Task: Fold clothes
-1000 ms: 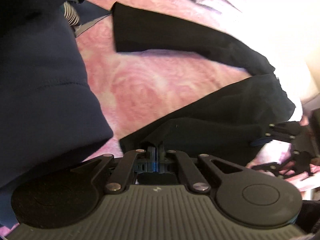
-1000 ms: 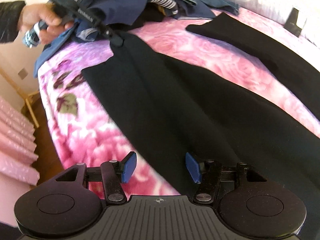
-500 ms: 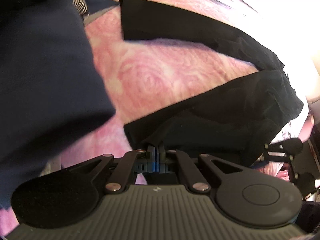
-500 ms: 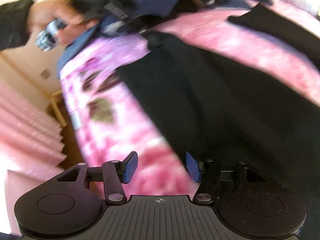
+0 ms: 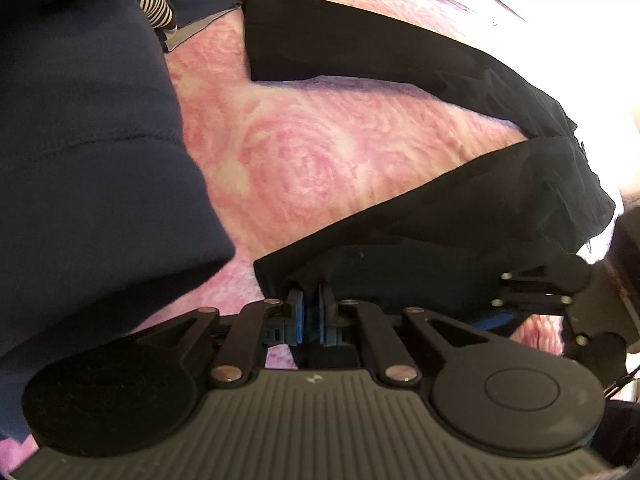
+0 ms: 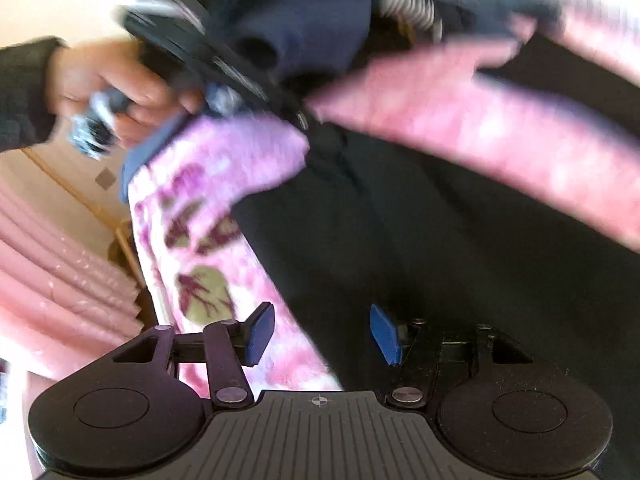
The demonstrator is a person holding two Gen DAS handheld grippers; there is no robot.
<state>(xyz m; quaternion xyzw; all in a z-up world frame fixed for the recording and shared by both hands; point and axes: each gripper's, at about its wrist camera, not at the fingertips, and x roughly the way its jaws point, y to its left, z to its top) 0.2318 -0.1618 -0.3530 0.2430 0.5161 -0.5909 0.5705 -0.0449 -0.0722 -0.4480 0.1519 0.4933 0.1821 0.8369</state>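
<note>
Here, the left gripper (image 5: pixel 310 312) angles downward, pinching one black trousers (image 5: pixel 460 232) hem on the pink rose blanket (image 5: pixel 304 152); the right gripper (image 6: pixel 320 334), spread and empty, hovers above the trousers' edge.

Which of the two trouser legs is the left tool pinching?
The nearer leg, whose hem corner sits between the left tool's shut blue pads. The far leg lies flat across the pink blanket, untouched.
</note>
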